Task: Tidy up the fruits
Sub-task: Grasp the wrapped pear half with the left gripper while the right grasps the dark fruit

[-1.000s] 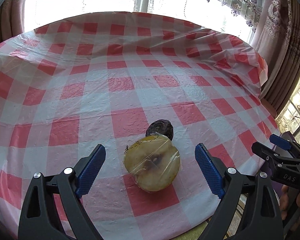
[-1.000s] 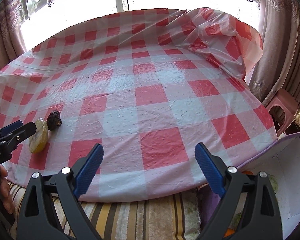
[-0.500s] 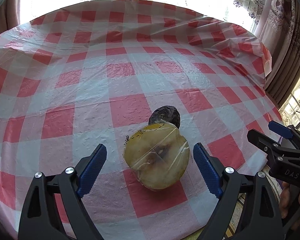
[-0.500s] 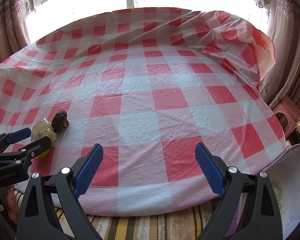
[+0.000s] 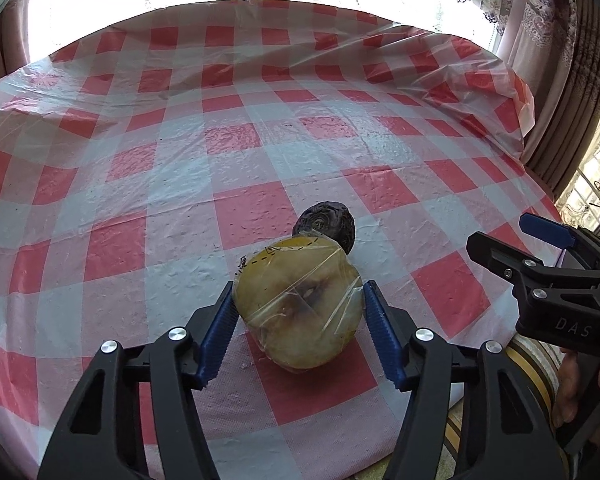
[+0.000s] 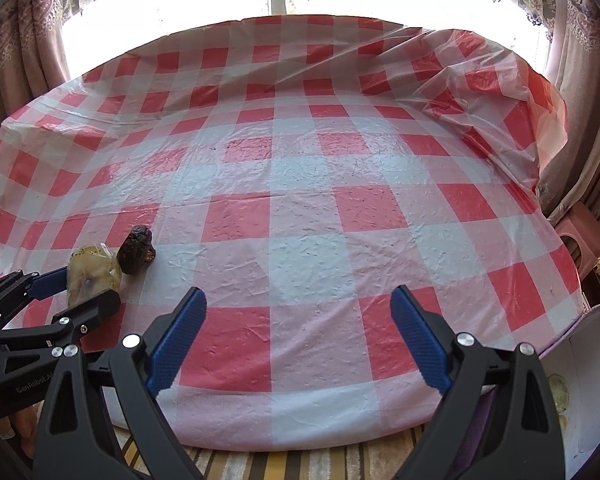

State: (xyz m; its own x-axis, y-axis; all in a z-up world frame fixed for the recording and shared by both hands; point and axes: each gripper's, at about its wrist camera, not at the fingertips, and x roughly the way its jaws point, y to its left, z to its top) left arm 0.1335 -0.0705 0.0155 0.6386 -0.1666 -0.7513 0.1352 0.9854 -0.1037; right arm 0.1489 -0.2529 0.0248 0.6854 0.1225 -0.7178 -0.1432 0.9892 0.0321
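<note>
Your left gripper (image 5: 298,312) straddles the wrapped fruit half (image 5: 300,308), jaws closing, pads just meeting its sides; right gripper (image 6: 298,340) stands wide, empty, well apart.

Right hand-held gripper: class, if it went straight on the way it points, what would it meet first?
Probably only the checked tablecloth: nothing lies between or ahead of the right hand-held gripper. The wrapped fruit sits off to its left.
</note>
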